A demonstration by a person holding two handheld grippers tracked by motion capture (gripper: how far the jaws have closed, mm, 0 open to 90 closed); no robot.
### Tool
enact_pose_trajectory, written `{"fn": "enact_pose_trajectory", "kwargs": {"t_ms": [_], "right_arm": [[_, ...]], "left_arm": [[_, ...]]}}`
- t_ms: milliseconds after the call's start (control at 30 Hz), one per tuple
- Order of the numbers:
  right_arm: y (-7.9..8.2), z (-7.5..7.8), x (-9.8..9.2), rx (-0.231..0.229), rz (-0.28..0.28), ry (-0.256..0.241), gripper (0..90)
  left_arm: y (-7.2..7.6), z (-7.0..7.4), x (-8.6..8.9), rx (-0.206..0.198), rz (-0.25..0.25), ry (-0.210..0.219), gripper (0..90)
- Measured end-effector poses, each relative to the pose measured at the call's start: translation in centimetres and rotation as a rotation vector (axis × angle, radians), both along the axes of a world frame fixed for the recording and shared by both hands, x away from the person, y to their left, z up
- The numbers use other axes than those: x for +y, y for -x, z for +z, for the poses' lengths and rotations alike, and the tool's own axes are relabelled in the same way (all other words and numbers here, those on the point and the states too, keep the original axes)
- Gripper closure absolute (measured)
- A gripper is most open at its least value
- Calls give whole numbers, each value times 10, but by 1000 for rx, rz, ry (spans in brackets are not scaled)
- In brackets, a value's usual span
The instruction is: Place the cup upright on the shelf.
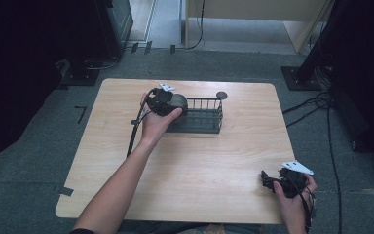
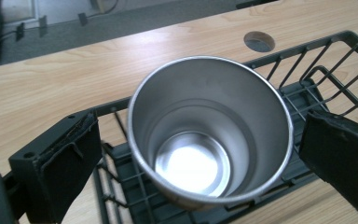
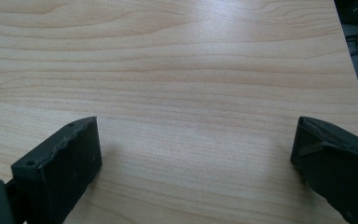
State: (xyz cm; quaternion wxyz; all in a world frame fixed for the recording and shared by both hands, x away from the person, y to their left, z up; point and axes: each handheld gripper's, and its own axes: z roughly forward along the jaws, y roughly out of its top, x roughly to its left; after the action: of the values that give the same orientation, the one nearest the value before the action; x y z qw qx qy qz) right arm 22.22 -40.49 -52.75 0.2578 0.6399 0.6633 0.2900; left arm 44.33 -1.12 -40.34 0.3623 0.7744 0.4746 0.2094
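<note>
A shiny steel cup [image 2: 209, 140] stands in the left end of a black wire rack [image 2: 335, 60], its empty mouth facing the left gripper view. My left gripper [image 2: 200, 123] is open around the cup, with a small gap between each jaw and the cup's wall. In the high view the left gripper [image 1: 168, 103] sits at the rack's [image 1: 202, 117] left end, the cup [image 1: 178, 101] just in front of it. My right gripper [image 1: 268, 179] rests near the table's front right corner. It [image 3: 196, 126] is open over bare wood with nothing between its jaws.
The light wooden table [image 1: 190, 161] has a round cable hole [image 1: 221, 95] just behind the rack. Grey carpet surrounds the table, with cables [image 1: 316, 105] on the floor at the right and dark stands at both back corners.
</note>
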Motion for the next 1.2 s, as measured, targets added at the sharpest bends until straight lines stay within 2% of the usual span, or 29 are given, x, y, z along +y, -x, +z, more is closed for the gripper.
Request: {"fn": "enact_pose_trajectory", "kwargs": {"t_ms": [233,367,467,733,867,1100,1200], "right_arm": [[0,0,0,0,0,0,11],[0,0,0,0,0,0,11],[0,0,0,0,0,0,11],[0,0,0,0,0,0,11],[0,0,0,0,0,0,11],[0,0,0,0,0,0,11],[0,0,0,0,0,0,11]], "left_arm": [[15,11,19,-25,3,41,0],[26,13,28,-35,-2,45,0],[34,12,37,-42,15,55,0],[54,1,55,-42,36,56,0],[65,-6,63,-38,23,68,0],[75,-22,75,-9,26,72,0],[80,-26,80,-15,34,77,0]]}}
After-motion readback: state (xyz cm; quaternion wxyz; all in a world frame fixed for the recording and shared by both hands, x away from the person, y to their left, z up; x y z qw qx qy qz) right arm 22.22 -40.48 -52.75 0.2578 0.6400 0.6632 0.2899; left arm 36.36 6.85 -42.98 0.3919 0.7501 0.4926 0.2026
